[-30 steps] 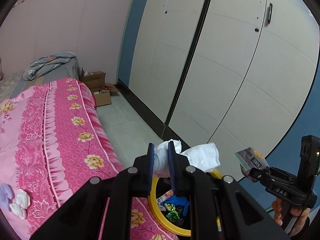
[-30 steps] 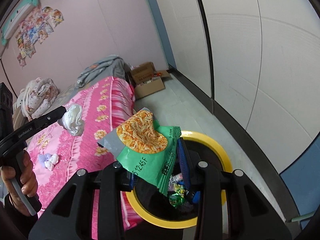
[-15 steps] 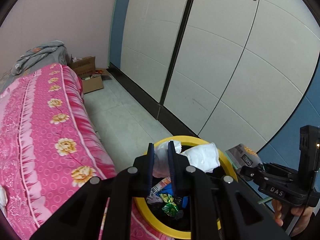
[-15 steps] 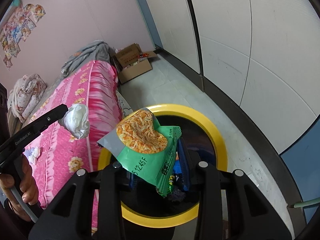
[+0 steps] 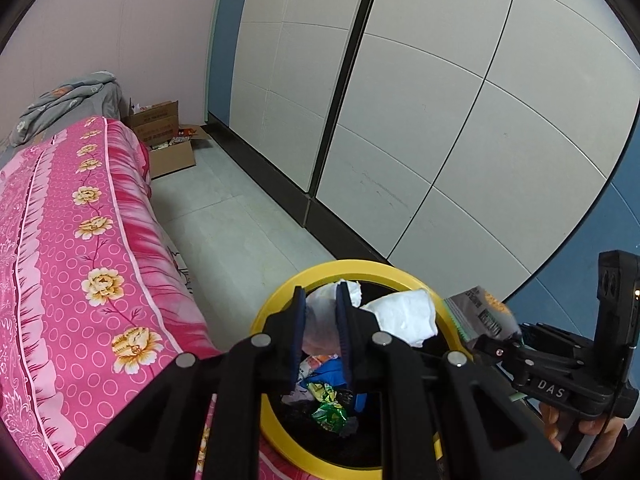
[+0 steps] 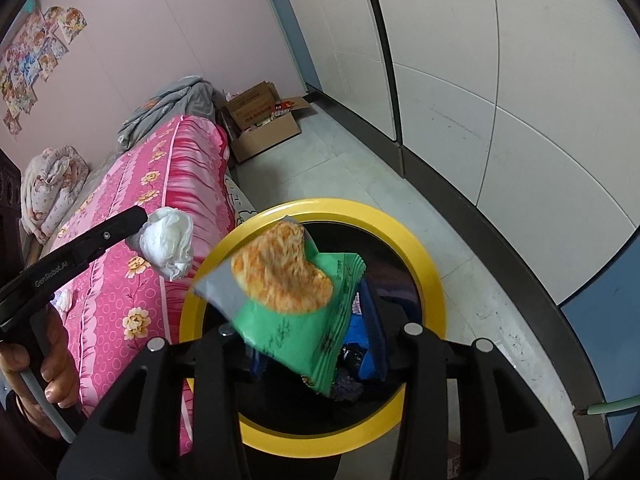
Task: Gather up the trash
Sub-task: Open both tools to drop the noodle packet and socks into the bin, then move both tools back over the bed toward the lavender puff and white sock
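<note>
Both grippers hover over the trash bin (image 6: 430, 276), which has a yellow rim and black inside and stands on the floor right against the bed. Left gripper (image 5: 321, 322) is clamped tight on a crumpled white tissue wad (image 5: 404, 316); the wad bulges out past the blue pads and hangs above the bin opening. From the right wrist view the same tissue wad (image 6: 168, 242) sits at the left gripper's tip, over the bed edge just beside the bin rim. Right gripper (image 6: 316, 354) has its jaws opening, with a green noodle packet (image 6: 296, 300) between them; the packet is motion-blurred, tilted, above the bin mouth, and its lower part seems clear of the right pad. Cannot tell if the left pad still touches it. Inside the bin: mixed wrappers (image 5: 330, 406), green foil and blue plastic. A hand (image 6: 56, 364) grips the left gripper's handle at lower left.

Next out: a bed with a pink floral blanket (image 5: 80, 240), a small tissue scrap (image 6: 64, 298) lying on it. Farther: an open cardboard box (image 6: 264, 120) on the pale tiled floor (image 5: 224, 220), and a grey quilt (image 5: 64, 100) at the bed's far end. Along the right, white wardrobe doors (image 5: 440, 120). Back wall is pink with cartoon stickers (image 6: 36, 52).
</note>
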Tool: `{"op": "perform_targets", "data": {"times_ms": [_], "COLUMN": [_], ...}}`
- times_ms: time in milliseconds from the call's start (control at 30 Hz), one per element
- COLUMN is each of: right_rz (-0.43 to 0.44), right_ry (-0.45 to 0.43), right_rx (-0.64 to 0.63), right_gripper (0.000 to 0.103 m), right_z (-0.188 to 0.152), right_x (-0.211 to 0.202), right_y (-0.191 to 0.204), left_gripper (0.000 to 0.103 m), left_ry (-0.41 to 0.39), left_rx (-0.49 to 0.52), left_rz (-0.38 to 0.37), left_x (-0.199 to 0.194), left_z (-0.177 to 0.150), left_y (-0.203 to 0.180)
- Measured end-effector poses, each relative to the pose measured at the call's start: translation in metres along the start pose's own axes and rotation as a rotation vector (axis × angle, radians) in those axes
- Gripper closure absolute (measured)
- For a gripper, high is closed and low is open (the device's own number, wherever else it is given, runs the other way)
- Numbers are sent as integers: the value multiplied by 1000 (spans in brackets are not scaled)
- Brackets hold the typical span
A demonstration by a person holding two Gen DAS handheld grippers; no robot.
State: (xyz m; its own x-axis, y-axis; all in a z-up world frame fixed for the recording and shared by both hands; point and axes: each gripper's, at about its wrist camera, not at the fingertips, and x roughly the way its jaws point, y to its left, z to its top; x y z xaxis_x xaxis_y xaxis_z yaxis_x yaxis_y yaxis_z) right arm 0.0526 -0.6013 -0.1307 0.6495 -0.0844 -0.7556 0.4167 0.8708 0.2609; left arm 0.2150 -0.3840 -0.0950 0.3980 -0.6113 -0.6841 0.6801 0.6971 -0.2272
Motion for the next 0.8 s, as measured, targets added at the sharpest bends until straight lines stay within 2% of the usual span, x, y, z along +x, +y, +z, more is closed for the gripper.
{"op": "perform_targets", "data": {"times_ms": [100, 167, 233, 300, 333, 400, 567, 667, 800], "right_rz": [-14, -21, -33, -41, -46, -51, -50, -36, -16], "right_ry": [-2, -3, -8, -12, -18, -23, -34, -33, -44], "right_rx": [-1, 2, 5, 8, 9, 10, 11, 15, -1], "right_gripper": [58, 54, 51, 45, 44, 43, 40, 39, 36], "right_z": [-2, -3, -5, -5, -6, -6, -6, -5, -2], "right_x": [-3, -5, -9, -12, -15, -19, -26, -29, -35], "right_y": [-2, -3, -5, -7, -7, -7, -4, 0, 12], "left_gripper": [88, 81, 69, 61, 52, 46, 40, 32, 32], "left_ry": [-1, -5, -12, -18, -24, -38, -61, -82, -105], "left_rx": [5, 0, -1, -4, -11, -20, -32, -44, -65], "left_rz": [-3, -10, -7, -8, -4, 1, 22, 47, 80], "left_x": [-1, -3, -7, -11, -13, -18, -34, -46, -65], "left_z": [1, 1, 0, -1, -1, -2, -2, -3, -4], "left_y": [-1, -1, -1, 0, 1, 3, 13, 24, 42]}}
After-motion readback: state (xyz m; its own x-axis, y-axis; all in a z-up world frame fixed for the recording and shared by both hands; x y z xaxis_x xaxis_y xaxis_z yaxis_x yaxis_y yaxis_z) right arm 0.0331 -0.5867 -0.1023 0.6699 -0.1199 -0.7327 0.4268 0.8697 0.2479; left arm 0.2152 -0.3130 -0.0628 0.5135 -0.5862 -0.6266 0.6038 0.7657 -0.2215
